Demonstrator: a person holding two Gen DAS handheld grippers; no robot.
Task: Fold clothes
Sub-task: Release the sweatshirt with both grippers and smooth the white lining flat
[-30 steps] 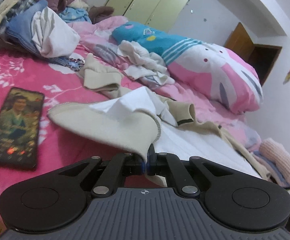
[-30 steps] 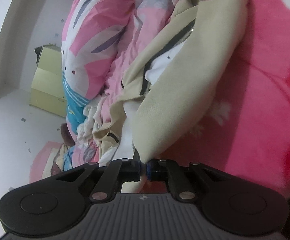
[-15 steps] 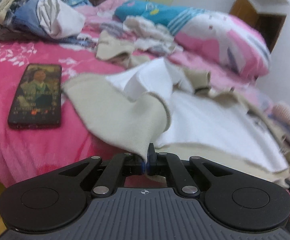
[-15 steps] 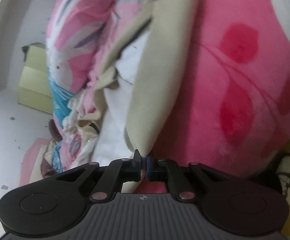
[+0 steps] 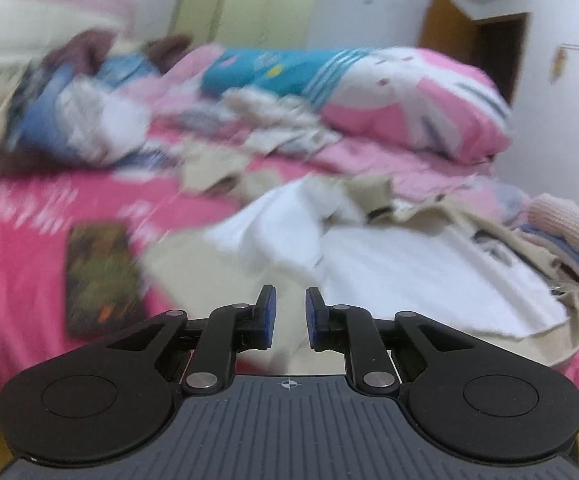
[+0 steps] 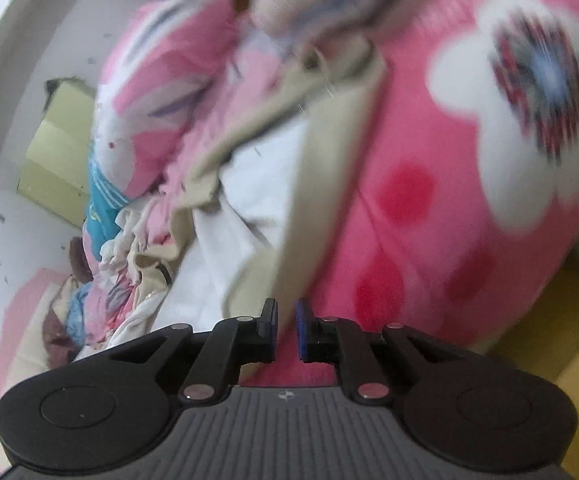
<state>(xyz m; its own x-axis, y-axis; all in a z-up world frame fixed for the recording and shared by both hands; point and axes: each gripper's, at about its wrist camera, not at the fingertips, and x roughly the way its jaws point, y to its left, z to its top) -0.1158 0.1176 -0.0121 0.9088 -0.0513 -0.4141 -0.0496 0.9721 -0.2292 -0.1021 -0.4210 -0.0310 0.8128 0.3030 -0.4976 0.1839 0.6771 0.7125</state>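
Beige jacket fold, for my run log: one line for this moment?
step: release | left gripper: opening, empty | right gripper: opening, empty | jacket: on bed

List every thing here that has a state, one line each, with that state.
left gripper: jaws opening, nothing pinched between them
right gripper: jaws opening, beige hem just ahead, not pinched
beige jacket: spread open on the bed, white lining up, not yet folded
phone: flat on the pink blanket, screen lit
clothes pile: heaped, unfolded
wardrobe: doors shut
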